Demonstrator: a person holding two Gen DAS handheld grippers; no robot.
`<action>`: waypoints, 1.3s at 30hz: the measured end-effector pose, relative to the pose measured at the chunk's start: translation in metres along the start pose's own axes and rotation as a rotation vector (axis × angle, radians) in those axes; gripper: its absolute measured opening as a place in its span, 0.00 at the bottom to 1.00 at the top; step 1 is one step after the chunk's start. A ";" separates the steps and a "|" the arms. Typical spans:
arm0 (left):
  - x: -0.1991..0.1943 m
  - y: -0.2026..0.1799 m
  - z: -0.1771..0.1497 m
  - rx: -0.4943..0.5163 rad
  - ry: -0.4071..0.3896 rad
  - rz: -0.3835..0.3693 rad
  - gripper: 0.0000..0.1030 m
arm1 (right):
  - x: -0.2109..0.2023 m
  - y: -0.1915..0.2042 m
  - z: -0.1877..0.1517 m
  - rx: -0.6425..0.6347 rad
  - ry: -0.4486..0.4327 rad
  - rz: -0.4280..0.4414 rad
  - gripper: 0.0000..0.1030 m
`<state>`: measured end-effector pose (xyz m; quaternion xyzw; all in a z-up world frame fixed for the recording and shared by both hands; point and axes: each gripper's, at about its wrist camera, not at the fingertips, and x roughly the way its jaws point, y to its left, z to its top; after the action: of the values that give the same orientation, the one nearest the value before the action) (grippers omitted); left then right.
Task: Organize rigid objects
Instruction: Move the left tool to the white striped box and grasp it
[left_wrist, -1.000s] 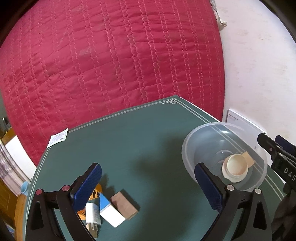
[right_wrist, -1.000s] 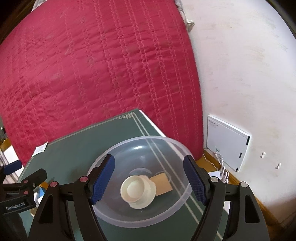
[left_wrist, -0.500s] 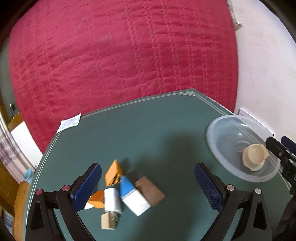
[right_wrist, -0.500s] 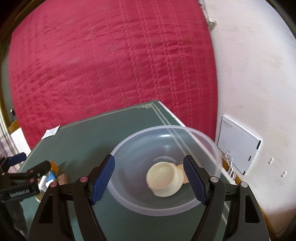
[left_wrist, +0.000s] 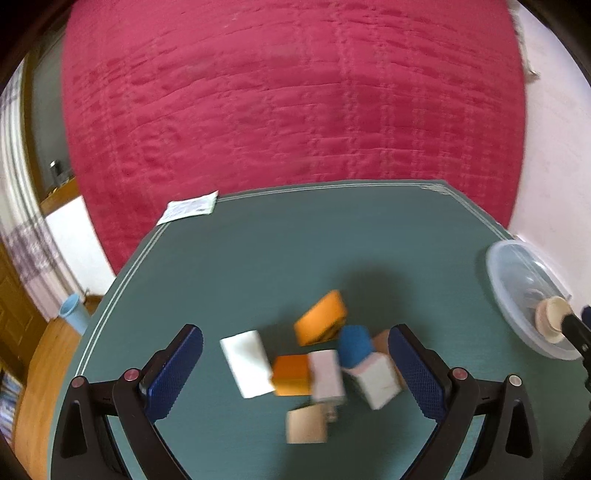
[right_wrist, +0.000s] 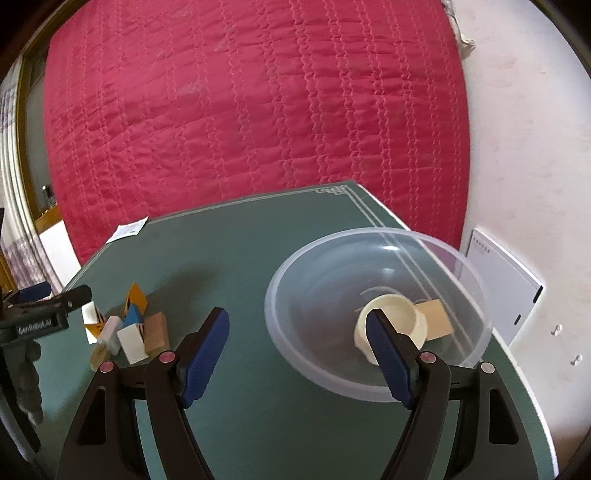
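Clear glossy plastic bowl (right_wrist: 376, 306) on matt green table (right_wrist: 258, 258); quilted red cloth (right_wrist: 258, 110) behind

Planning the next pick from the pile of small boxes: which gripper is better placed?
Left. The left gripper hangs open with the box pile between its fingers. The right gripper is open by the clear bowl, with the pile off to its left.
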<state>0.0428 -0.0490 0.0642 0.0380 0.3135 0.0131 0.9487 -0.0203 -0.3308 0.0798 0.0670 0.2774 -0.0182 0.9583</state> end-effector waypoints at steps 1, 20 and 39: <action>0.002 0.006 0.000 -0.013 0.004 0.012 0.99 | 0.000 0.002 -0.001 -0.003 0.003 0.003 0.75; 0.043 0.054 -0.014 -0.133 0.115 0.089 0.99 | 0.011 0.032 -0.019 -0.083 0.057 0.049 0.75; 0.058 0.064 -0.028 -0.154 0.187 0.087 0.99 | 0.013 0.042 -0.025 -0.103 0.080 0.068 0.75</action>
<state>0.0725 0.0196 0.0125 -0.0230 0.3968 0.0818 0.9140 -0.0193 -0.2860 0.0565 0.0276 0.3137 0.0315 0.9486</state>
